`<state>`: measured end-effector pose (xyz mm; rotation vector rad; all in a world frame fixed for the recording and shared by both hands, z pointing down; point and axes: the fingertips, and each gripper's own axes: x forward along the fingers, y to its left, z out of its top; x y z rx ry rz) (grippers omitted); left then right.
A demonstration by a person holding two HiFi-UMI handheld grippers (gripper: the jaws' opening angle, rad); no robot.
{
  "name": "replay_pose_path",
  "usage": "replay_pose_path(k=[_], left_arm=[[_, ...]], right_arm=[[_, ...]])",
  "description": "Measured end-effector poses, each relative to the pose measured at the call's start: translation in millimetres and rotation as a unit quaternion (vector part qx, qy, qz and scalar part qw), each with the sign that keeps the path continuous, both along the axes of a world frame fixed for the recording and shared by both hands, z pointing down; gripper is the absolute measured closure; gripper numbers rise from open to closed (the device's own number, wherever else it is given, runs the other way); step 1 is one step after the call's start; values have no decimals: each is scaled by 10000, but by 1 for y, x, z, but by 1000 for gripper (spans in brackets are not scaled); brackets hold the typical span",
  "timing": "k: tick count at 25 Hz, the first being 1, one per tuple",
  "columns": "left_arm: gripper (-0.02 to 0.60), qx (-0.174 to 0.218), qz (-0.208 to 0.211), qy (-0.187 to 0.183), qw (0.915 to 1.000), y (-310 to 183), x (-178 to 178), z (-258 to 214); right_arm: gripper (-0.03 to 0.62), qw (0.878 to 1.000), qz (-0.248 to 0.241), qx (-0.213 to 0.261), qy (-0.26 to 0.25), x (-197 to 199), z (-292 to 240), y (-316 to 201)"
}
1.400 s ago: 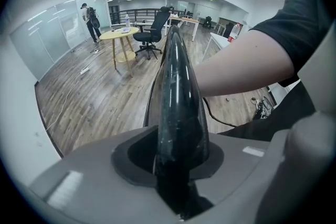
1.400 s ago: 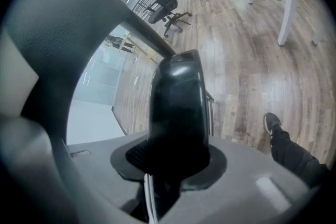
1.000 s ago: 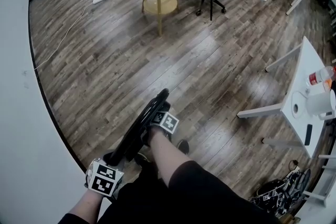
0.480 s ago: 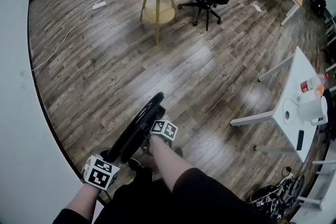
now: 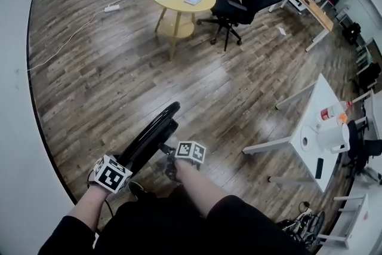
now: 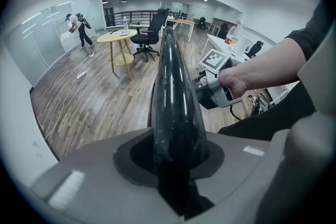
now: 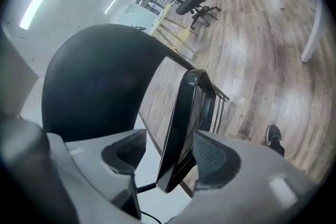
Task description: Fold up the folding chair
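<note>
Black folding chair (image 5: 149, 134): we pinch its rim in the left tongs (image 6: 176, 162); right tongs (image 7: 167, 157), having just been opening, stand spread around another edge.

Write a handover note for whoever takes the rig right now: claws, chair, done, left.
Left claw: shut on an edge of the folding chair, on its glossy black panel.
Right claw: jaws have just been opening. A second panel edge stands between them with a gap on one side, so it is not gripped.
Chair: in front of the person's legs, over the wood floor.
Done: the head view shows one thin profile, so it looks folded nearly flat.
Left: likely confirm it is fully closed, then clear the right claw.
</note>
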<state>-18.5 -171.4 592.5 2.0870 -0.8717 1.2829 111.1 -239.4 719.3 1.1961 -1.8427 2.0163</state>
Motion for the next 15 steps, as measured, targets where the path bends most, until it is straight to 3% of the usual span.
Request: replay_pose_path(k=[8,15], left_arm=[[472,145,595,-150,9980,-17,-5,5],[471,235,837,-62,9962,-34,-13,3]], right_arm=[[326,9974,-156,680,198,10,-62,-4],[326,9924,-236,1193,207,0,-104,-8]])
